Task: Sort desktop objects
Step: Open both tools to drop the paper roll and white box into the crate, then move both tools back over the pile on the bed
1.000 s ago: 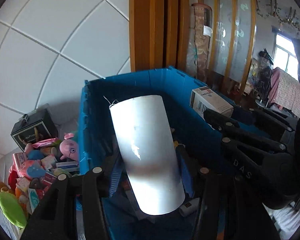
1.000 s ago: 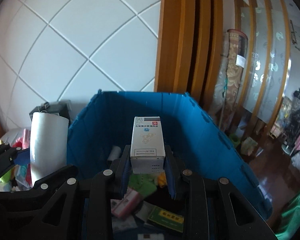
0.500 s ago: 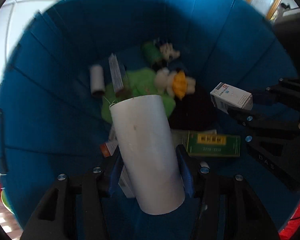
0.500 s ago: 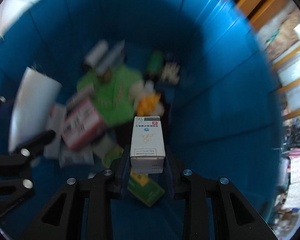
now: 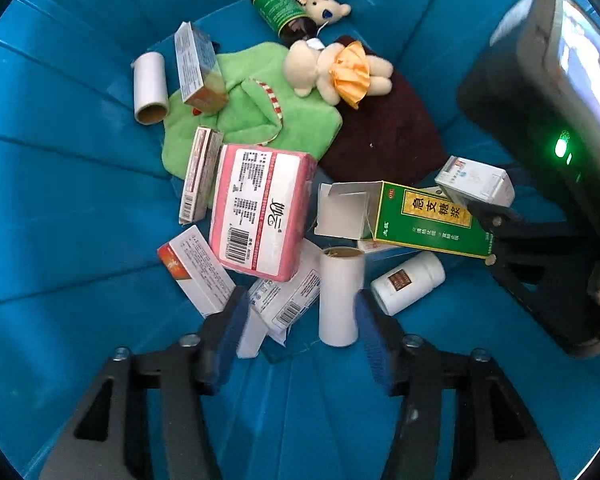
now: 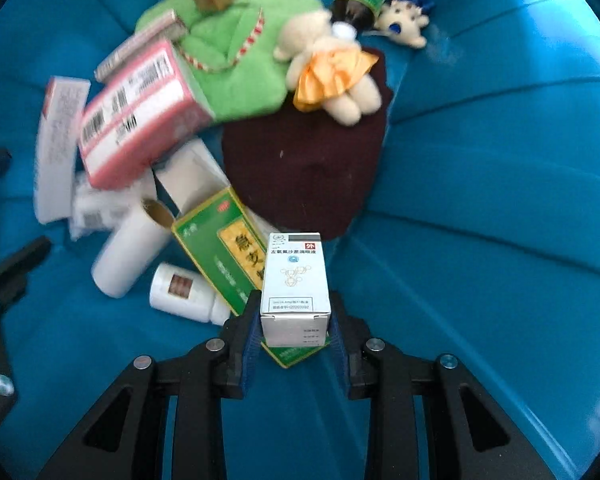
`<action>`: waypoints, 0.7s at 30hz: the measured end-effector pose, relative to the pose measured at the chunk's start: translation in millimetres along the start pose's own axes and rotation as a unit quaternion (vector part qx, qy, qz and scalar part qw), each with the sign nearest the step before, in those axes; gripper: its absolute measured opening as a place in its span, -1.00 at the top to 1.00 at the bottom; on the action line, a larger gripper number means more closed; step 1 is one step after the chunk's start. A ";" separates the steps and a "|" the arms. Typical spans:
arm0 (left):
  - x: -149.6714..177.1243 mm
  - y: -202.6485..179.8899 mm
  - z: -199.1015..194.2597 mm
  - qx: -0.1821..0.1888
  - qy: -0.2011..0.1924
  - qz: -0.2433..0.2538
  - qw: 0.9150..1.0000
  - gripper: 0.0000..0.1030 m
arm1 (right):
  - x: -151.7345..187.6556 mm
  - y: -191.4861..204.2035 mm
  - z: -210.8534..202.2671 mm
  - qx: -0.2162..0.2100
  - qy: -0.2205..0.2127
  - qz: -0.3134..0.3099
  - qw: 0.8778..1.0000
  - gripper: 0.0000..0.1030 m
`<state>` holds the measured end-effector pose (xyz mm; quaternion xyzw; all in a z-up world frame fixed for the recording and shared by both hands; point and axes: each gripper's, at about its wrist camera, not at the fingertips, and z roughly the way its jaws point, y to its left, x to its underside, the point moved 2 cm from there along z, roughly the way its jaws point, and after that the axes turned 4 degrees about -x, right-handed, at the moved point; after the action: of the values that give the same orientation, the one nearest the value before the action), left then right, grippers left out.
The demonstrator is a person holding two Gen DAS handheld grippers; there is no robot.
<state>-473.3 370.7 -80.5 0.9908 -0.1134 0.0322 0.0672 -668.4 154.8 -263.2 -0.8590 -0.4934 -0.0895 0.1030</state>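
Both grippers point down into a blue bin (image 5: 60, 184). My left gripper (image 5: 300, 328) is open; the white paper roll (image 5: 339, 296) lies loose on the bin floor between its fingers, close to the right one. The roll also shows in the right wrist view (image 6: 130, 252). My right gripper (image 6: 294, 334) is shut on a small white medicine box (image 6: 295, 286), held above a green box (image 6: 224, 252). In the left wrist view the right gripper (image 5: 480, 200) holds that white box (image 5: 476, 180) at the right.
The bin (image 6: 500, 200) holds a pink box (image 5: 260, 212), a green cloth (image 5: 252, 112), a dark brown cloth (image 5: 384, 136), a plush bear in an orange skirt (image 5: 336, 72), a white pill bottle (image 5: 408, 282), a second small roll (image 5: 151, 88) and several cartons.
Both grippers tipped from above the bin rim down into the bin. My left gripper opened and let go of the white roll, which now lies on the bin floor. The right still holds its box.
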 end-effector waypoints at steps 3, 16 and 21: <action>2.3 1.7 0.4 -0.001 -0.001 0.000 1.000 -0.34 | 3.0 -1.1 9.5 0.006 0.021 -0.006 1.000 0.41; 4.6 14.4 -49.7 -0.010 -0.100 -0.001 0.995 -0.53 | 22.7 -12.9 -53.0 0.026 -0.057 0.004 0.998 -0.64; 20.6 30.9 -101.7 -0.018 -0.199 -0.002 0.980 -0.54 | 26.6 -8.8 -118.5 0.028 -0.155 0.026 0.987 -0.69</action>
<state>-465.3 350.6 25.6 0.9763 -0.1227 -0.1673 0.0613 -668.9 149.8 -141.5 -0.8717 -0.4836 0.0609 0.0512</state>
